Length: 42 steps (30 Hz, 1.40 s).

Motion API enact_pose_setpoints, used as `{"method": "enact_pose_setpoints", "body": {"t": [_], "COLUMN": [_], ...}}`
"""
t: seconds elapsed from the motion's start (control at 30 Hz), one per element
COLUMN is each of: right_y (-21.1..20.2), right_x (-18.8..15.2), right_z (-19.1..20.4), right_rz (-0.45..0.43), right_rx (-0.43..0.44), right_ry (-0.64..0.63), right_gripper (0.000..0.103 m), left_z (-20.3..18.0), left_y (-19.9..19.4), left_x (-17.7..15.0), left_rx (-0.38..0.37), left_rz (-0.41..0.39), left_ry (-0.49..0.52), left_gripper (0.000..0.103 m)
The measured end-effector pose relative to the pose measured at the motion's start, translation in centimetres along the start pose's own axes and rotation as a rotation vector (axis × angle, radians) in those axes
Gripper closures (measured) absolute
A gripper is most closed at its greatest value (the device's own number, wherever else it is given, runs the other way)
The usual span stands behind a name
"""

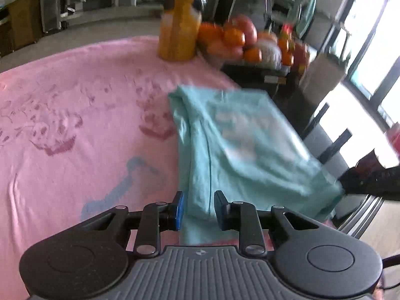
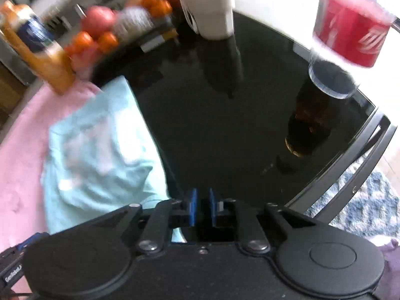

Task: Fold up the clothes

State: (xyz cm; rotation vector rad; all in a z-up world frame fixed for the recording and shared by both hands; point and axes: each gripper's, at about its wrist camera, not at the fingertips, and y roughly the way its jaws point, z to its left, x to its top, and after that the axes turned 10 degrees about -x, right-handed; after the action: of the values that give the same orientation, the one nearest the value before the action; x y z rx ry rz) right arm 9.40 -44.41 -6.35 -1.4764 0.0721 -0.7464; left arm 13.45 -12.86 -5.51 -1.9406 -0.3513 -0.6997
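The teal shirt (image 1: pixel 240 145) lies folded into a rough rectangle — sleeves tucked in, a long fold line running away from the left jaws, pale print facing up. It sits on the pink cloth (image 1: pixel 75 125) at that cloth's right edge, with its far side spilling onto the dark glass of the surface (image 2: pixel 225 125). Judged by shape, most of the folding is there; the near end is bunched and uneven, so a last half-fold or a smoothing pass may remain, or the bundle may simply be done. Blur hides the finer creases.

The left gripper (image 1: pixel 199 207) hangs over the shirt's near edge, jaws parted with teal fabric showing between them; whether they touch it I cannot tell. The right gripper (image 2: pixel 201 207) is off the shirt's right side, over bare glass — jaws drawn close with a narrow gap, nothing between them.

Ahead and left of the right jaws, past the shirt, stand an orange bottle (image 1: pixel 178 32) and a heap of fruit (image 1: pixel 237 40). A white box (image 2: pixel 207 5) stands straight ahead of them, a red cup (image 2: pixel 350 32) ahead to the right. The bottle and fruit crowd the shirt's far corner, leaving little room to slide or spread it that way.
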Motion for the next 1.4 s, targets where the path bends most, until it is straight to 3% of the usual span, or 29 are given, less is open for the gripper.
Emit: {"method": "enact_pose_setpoints", "body": {"t": [0.1, 0.2, 0.23, 0.3, 0.37, 0.47, 0.53, 0.7, 0.77, 0.87, 0.97, 1.17, 1.4], "right_y": [-1.5, -0.3, 0.1, 0.8, 1.4, -2.6, -5.2, -12.3, -14.9, -17.7, -19.8, -22.4, -21.9], "right_x": [-0.6, -1.1, -1.3, -1.6, -1.9, -2.5, -2.9, -4.3, -5.3, -7.1, -8.3, -10.0, -10.7], "right_z": [0.6, 3.0, 3.8, 4.5, 5.2, 5.7, 6.1, 7.2, 7.6, 7.9, 8.0, 8.3, 7.9], "right_rz": [-0.029, 0.002, 0.012, 0.028, 0.043, 0.007, -0.016, -0.101, -0.141, -0.159, -0.172, -0.207, -0.194], "right_rx": [0.116, 0.132, 0.131, 0.039, -0.047, -0.003, 0.025, 0.083, 0.092, 0.100, 0.089, 0.010, -0.014], "right_ry": [-0.011, -0.089, -0.114, -0.161, -0.206, -0.213, -0.218, -0.246, -0.260, -0.278, -0.279, -0.338, -0.362], "right_gripper": [0.090, 0.090, 0.090, 0.093, 0.086, 0.086, 0.084, 0.055, 0.037, 0.029, 0.026, 0.020, 0.019], "left_z": [0.0, 0.1, 0.0, 0.0, -0.1, -0.7, -1.7, -4.1, -4.8, -5.8, -6.7, -7.5, -8.2], "left_y": [1.2, 4.3, 4.4, 4.1, 3.3, 0.6, -2.2, -9.3, -11.6, -13.9, -15.8, -17.0, -16.1], "left_x": [0.7, 0.3, 0.1, -0.1, 0.1, 0.3, 0.2, -0.2, -0.8, -1.8, -2.6, -2.8, -3.2], "left_rx": [0.035, 0.063, 0.069, 0.074, 0.072, 0.093, 0.100, 0.156, 0.131, 0.099, 0.092, 0.074, 0.084], "left_rz": [0.004, 0.133, 0.138, 0.162, 0.198, 0.246, 0.238, 0.176, 0.160, 0.149, 0.124, 0.125, 0.161], "left_ry": [-0.004, 0.011, 0.011, -0.003, -0.025, -0.039, -0.025, 0.042, 0.052, 0.074, 0.100, 0.094, 0.108], "left_gripper": [0.082, 0.082, 0.080, 0.080, 0.081, 0.079, 0.068, 0.058, 0.053, 0.048, 0.039, 0.035, 0.032]}}
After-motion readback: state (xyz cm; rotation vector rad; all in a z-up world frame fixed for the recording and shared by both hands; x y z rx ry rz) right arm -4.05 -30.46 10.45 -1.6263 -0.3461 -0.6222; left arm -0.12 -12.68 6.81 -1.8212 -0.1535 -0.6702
